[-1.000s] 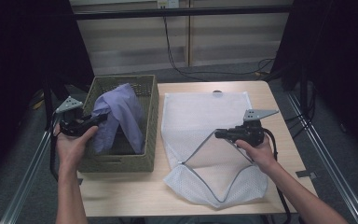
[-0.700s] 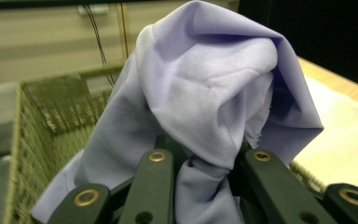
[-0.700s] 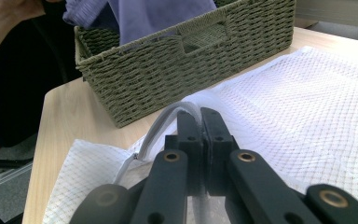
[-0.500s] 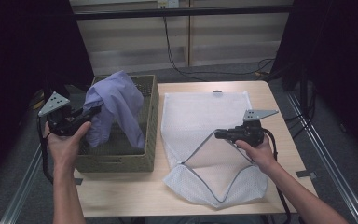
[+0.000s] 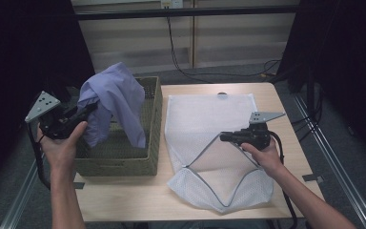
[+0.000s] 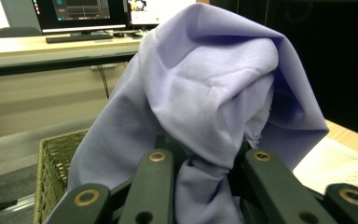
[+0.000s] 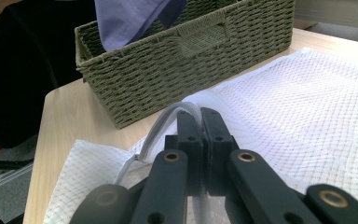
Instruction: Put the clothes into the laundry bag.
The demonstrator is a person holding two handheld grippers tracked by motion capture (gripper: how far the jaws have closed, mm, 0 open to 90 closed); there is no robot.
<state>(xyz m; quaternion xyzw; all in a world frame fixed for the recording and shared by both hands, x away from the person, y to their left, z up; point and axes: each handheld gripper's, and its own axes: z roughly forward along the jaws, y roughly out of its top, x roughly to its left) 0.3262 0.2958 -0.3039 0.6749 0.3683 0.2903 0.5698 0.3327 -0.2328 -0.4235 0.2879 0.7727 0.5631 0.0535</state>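
A lavender cloth (image 5: 116, 100) hangs lifted out of the green woven basket (image 5: 119, 160), pinched in my left gripper (image 5: 89, 109) above the basket's left side. In the left gripper view the cloth (image 6: 214, 93) drapes over and between the jaws. A white mesh laundry bag (image 5: 209, 138) lies flat on the wooden table. My right gripper (image 5: 225, 137) is shut on the bag's zippered edge (image 7: 168, 119) and holds it raised, so the mouth gapes toward the front. The basket (image 7: 182, 51) stands just beyond the right gripper's (image 7: 200, 116) jaws.
The basket sits at the table's left edge, touching the mesh bag's side. Bare tabletop (image 5: 124, 198) shows along the front and at the right (image 5: 286, 114). Cables (image 5: 181, 52) trail on the floor behind the table. Metal rails (image 5: 324, 143) run past the right side.
My left gripper has risen and drawn back to the left, pulling the lavender cloth higher out of the basket. The right gripper has stayed put, holding the bag's edge.
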